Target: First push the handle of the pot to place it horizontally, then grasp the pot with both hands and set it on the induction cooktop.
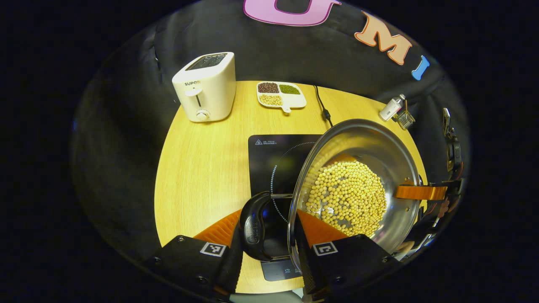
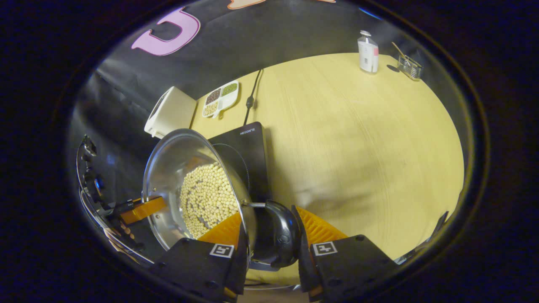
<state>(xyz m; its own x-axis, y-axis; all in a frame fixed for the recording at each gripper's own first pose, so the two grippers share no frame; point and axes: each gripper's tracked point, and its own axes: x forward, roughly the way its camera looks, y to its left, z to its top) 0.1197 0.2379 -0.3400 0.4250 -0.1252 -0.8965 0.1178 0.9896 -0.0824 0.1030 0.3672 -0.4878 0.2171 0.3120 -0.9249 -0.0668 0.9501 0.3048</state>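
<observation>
On the left of the table [image 1: 198,168] stands a toaster [image 1: 206,86], then a bean tray [image 1: 281,94], with the cooktop [image 1: 269,160] mid-table. The left gripper [image 1: 268,235] is clamped on one black pot handle [image 1: 252,225]; the pot [image 1: 358,147], holding soybeans [image 1: 347,198], is carried tilted above the cooktop's right part. In the right gripper view, the right gripper [image 2: 269,242] grips the opposite handle [image 2: 278,233], and a bottle [image 2: 367,52] stands far right. Judging from the tilt, uneven lowering could spill beans, or the rim could strike the glass if one side drops first.
</observation>
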